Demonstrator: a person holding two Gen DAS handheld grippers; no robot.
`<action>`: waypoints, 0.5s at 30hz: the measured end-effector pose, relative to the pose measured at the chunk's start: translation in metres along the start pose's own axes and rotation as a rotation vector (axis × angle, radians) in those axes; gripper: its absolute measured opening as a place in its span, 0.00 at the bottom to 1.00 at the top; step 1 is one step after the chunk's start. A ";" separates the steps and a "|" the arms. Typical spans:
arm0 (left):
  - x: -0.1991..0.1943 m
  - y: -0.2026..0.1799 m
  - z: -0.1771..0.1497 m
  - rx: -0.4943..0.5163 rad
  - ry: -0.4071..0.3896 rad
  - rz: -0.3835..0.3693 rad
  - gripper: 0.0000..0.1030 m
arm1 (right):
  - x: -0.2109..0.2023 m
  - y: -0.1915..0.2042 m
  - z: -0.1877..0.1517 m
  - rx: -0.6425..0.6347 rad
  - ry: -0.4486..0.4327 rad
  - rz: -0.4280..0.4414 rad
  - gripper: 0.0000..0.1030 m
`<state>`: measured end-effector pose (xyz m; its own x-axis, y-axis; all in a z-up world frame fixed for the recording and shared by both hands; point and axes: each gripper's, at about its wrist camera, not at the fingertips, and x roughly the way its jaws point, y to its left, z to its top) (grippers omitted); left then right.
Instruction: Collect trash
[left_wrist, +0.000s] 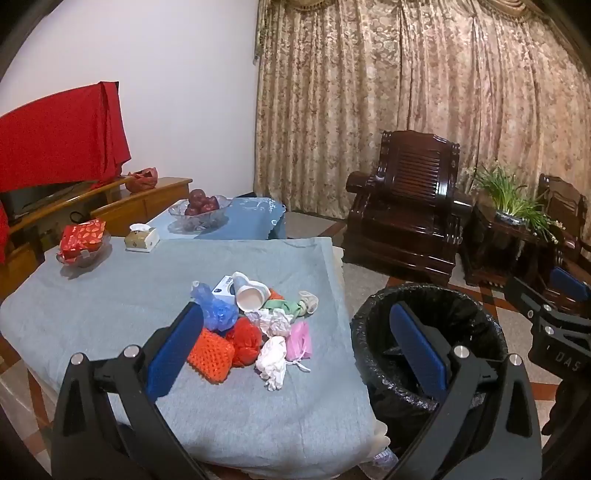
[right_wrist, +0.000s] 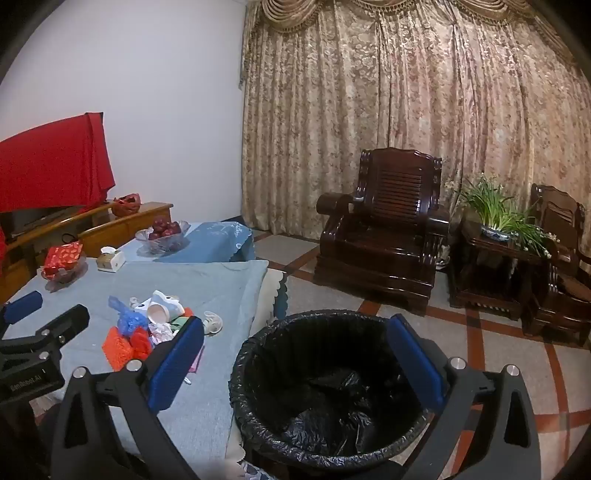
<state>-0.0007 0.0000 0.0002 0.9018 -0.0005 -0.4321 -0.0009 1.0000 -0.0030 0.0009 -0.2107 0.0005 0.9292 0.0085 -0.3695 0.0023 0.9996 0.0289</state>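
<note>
Closest in, the left gripper (left_wrist: 295, 350) hangs with its blue pads spread wide and nothing between them, one pad over the near edge of the trash pile (left_wrist: 255, 325) and the other over the bin's rim. The right gripper (right_wrist: 299, 365) is likewise spread and holding nothing, its jaws straddling the mouth of the trash bin (right_wrist: 332, 387), which stands on the floor just beside the table's corner and is lined with a crinkled black bag. From the left wrist view the pile sits at about eleven o'clock from the gripper, on the grey tablecloth (left_wrist: 110, 306): orange foam fruit nets (left_wrist: 212, 354), a blue net (left_wrist: 216, 310), crumpled white tissue (left_wrist: 273, 354), a pink face mask (left_wrist: 300, 339), a green scrap (left_wrist: 286, 307), and behind them a tipped paper cup (left_wrist: 251, 295) lying against a small white and blue box (left_wrist: 223, 288), all touching or heaped on one another. Nothing stands between the pile and the bin except the table's edge. Farther back at ten o'clock rest a glass dish holding a red packet (left_wrist: 83, 240) and a tissue box (left_wrist: 142, 238), and beyond them, at about eleven o'clock, a glass bowl of red apples (left_wrist: 199, 210) on a blue cloth. At nine o'clock a wooden cabinet (left_wrist: 147, 199) carries something draped in red fabric (left_wrist: 62, 144). At about one o'clock a dark carved armchair (left_wrist: 406, 218) faces the room, a potted plant (left_wrist: 509, 199) beside it, with patterned curtains (left_wrist: 406, 92) behind.
</note>
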 end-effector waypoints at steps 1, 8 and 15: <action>0.000 0.000 0.000 -0.006 0.000 0.000 0.95 | 0.000 0.000 0.000 -0.001 0.004 0.000 0.94; -0.001 0.002 0.001 -0.002 0.005 -0.001 0.95 | 0.000 0.001 0.000 -0.006 0.007 -0.002 0.94; 0.000 0.001 0.000 -0.002 0.003 0.002 0.95 | 0.000 0.001 0.000 -0.008 0.007 -0.004 0.94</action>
<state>-0.0010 0.0008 0.0003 0.9004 0.0011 -0.4350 -0.0030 1.0000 -0.0037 0.0014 -0.2097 0.0004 0.9266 0.0051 -0.3759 0.0029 0.9998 0.0205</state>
